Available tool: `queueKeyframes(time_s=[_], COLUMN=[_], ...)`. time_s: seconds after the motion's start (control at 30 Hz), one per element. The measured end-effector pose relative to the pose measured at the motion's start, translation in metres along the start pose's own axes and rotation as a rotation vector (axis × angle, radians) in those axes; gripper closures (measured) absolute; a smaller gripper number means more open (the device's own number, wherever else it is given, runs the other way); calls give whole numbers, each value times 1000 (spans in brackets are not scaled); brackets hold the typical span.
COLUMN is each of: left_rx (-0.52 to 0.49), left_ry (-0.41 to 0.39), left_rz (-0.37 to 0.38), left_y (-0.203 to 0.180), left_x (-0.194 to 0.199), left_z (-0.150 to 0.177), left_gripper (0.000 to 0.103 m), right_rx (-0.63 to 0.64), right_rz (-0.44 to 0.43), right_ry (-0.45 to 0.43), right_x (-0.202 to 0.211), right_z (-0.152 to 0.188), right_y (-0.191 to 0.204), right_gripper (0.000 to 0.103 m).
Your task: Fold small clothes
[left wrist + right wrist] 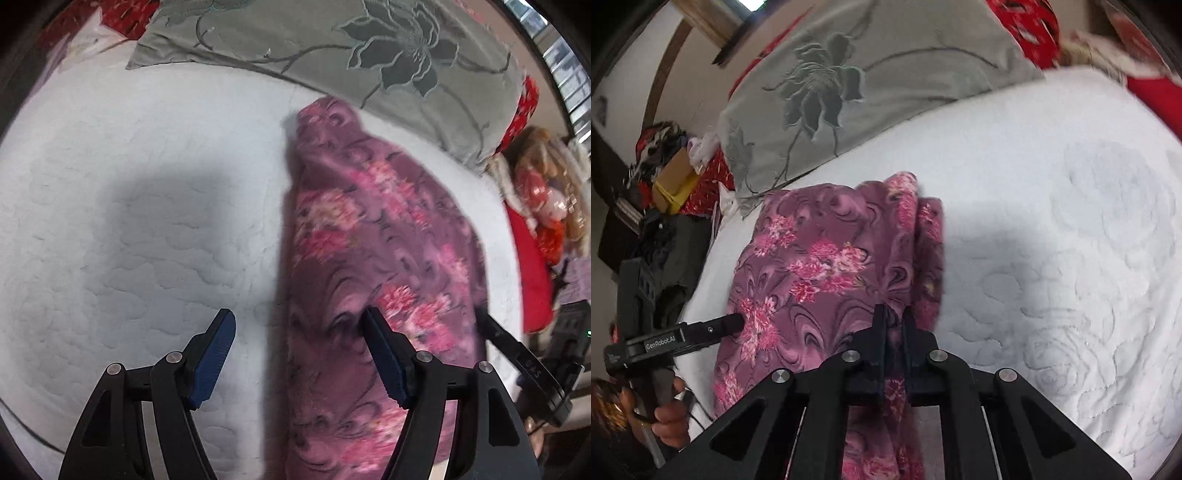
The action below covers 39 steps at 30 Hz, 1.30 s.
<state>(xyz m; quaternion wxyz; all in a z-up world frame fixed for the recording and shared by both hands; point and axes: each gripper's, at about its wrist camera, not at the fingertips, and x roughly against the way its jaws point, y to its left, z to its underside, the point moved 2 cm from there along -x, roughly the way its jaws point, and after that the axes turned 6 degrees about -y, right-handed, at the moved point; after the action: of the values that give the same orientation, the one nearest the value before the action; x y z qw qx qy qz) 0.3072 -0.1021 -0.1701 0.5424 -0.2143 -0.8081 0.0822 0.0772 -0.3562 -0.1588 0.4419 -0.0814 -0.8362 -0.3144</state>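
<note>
A purple garment with pink flowers (pixel 373 229) lies lengthwise on the white quilted bed (pixel 129 192). My left gripper (pixel 298 313) stands open at the garment's near left edge. Its left finger (pixel 218 354) is over bare quilt, and its right finger (pixel 384 354) rests above the cloth without pinching it. In the right wrist view the same garment (pixel 820 258) lies bunched into a fold on its right side. My right gripper (pixel 894 317) is shut on that fold, with cloth caught between its pads. The left gripper (pixel 733 325) shows there from the side, its tip at the cloth's left edge, held by a person's hand (pixel 668 410).
A grey pillow with a dark flower pattern (pixel 332 48) lies just behind the garment. Red bedding (pixel 528 266) and a doll (pixel 543 192) sit past the bed's right edge. In the right wrist view, boxes and dark clutter (pixel 665 192) stand beside the bed, and white quilt (pixel 1071 240) spreads right.
</note>
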Motion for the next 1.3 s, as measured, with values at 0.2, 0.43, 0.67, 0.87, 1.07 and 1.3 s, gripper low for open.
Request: queueKeyframes(time_s=[0.2, 0.43, 0.67, 0.87, 1.07, 1.3], left_rx=[-2, -7, 2, -122, -196, -219], left_ry=[-24, -45, -24, -127, -69, -130], left_rz=[-31, 3, -39, -45, -136, -196], left_y=[-3, -19, -20, -27, -24, -17], left_x=[-11, -25, -47, 13, 2, 48], left_z=[-35, -58, -62, -13, 37, 68], left_gripper=[35, 58, 59, 39, 35, 36], right_rx=[-86, -55, -57, 87, 244, 264], right_rz=[-25, -34, 65, -70, 122, 314], right_ry=[-43, -69, -38, -73, -5, 36], right_x=[-13, -28, -42, 11, 1, 50], right_z=[-45, -69, -54, -37, 13, 36], right_y=[4, 10, -16, 18, 15, 28], right_gripper=[61, 96, 97, 70, 33, 19])
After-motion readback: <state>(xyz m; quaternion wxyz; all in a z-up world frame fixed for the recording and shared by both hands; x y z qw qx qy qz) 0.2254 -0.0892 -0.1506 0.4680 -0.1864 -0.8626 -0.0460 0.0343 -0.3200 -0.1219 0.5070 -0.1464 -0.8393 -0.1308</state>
